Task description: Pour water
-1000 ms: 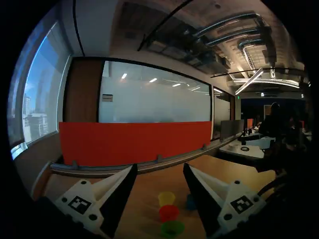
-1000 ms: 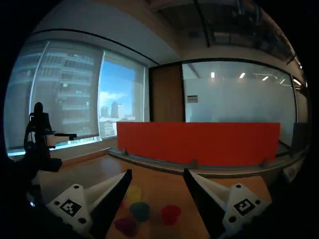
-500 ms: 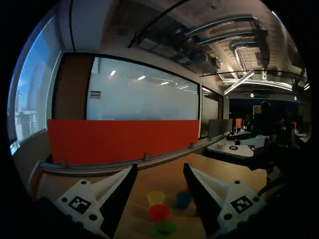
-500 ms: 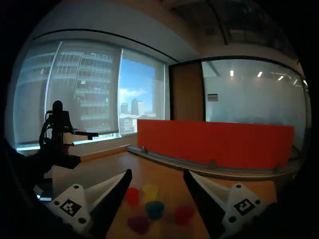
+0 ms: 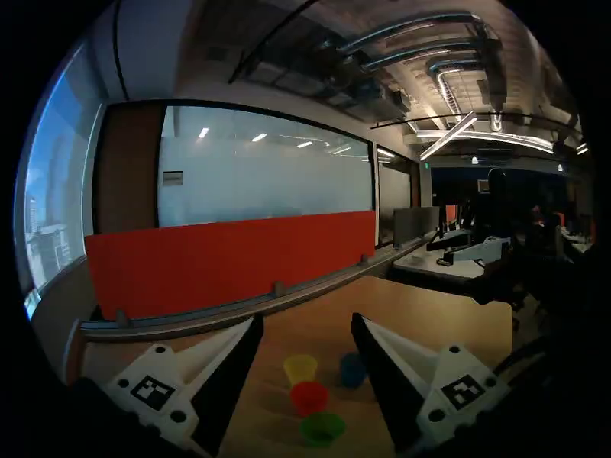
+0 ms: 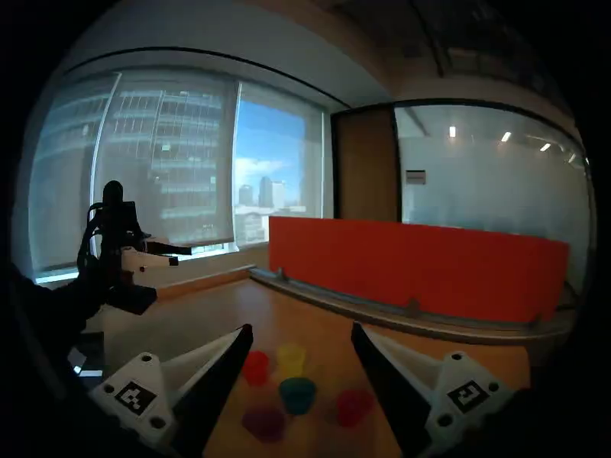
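Your left claw (image 5: 305,319) is open, its two fingers spread wide, and it hangs above the wooden table (image 5: 435,309). Low between those fingers, the left gripper view shows small cups standing upright on the table. A yellow cup (image 5: 300,369) is farthest from you, a red cup (image 5: 309,397) stands just in front of it, and a green cup (image 5: 321,429) is nearest. A blue cup (image 5: 352,369) sits beside the yellow one, close to the inner edge of the right finger. Your right claw (image 6: 302,329) is open too, fingers wide apart, and it is also above the table. In the right gripper view, a yellow cup (image 6: 291,356) stands at the back with a red cup (image 6: 255,366) just beside it on the left. A blue cup (image 6: 297,395) is in front of them, a purple cup (image 6: 263,422) is nearer and to the left, and a pink-red cup (image 6: 350,404) is off to the right. The cups are grouped close together, and neither claw touches any of them. Whether any cup holds water I cannot tell. An orange-red partition (image 5: 229,259) runs along the table's far edge, and tall windows (image 6: 168,175) stand beyond.
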Demonstrator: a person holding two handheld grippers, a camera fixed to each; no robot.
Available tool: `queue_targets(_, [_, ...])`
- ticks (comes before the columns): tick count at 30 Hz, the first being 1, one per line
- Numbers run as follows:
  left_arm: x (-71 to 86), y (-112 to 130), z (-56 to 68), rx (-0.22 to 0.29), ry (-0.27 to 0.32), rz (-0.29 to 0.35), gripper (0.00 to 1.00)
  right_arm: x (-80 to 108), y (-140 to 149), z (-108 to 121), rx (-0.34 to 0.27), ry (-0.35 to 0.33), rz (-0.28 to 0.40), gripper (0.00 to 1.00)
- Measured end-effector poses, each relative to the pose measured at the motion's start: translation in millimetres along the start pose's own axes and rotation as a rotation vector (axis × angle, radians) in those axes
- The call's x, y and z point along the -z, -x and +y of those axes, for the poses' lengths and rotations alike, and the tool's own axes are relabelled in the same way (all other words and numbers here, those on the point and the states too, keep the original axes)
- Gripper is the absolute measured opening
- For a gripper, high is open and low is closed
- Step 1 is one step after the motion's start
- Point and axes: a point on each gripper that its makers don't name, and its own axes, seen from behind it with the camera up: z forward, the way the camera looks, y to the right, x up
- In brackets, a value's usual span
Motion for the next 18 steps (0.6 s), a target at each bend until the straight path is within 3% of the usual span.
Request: queue_targets(18, [-10.9, 29, -3.3, -0.005, 0.041, -0.095, 0.84, -5.5, 23, 6, 0.022, -0.034, -0.113, 1.0])
